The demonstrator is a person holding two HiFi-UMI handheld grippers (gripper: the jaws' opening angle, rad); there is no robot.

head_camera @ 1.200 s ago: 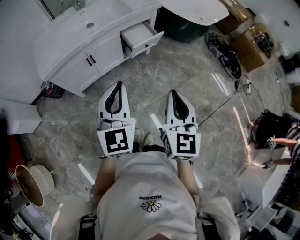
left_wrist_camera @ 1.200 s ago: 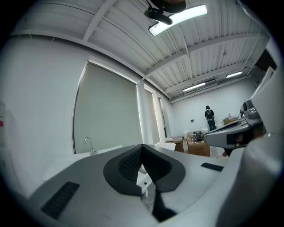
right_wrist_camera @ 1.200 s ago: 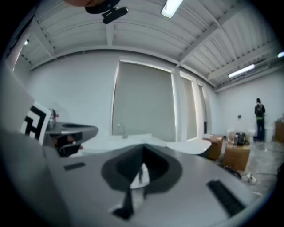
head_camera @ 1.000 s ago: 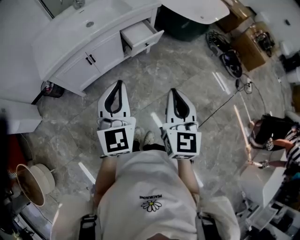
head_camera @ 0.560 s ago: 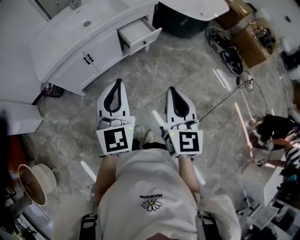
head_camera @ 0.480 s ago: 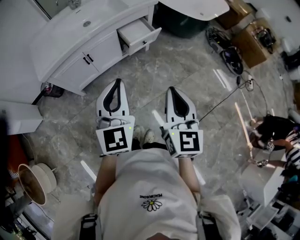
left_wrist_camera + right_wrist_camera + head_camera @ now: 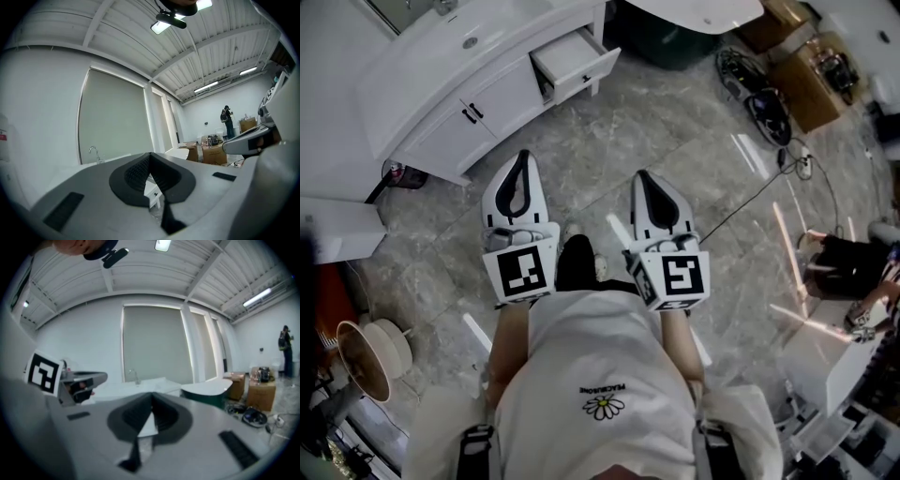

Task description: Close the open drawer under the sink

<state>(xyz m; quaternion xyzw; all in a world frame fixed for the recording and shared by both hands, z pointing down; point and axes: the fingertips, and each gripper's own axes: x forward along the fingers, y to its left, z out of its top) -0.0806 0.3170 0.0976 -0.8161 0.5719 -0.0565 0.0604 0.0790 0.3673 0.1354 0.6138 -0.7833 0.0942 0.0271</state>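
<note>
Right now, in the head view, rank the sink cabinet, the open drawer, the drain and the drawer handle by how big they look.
Largest: sink cabinet.
Next: open drawer.
Smallest: drain and drawer handle, both tiny and too alike to rank.

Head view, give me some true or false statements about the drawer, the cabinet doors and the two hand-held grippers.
The drawer under the sink stands pulled out. True.
The left hand-held gripper and the right hand-held gripper both have their jaws together, with nothing between them. True.
The left hand-held gripper touches the drawer. False: it is well apart from it.
The cabinet doors beside the drawer hang open. False: both are shut.
</note>
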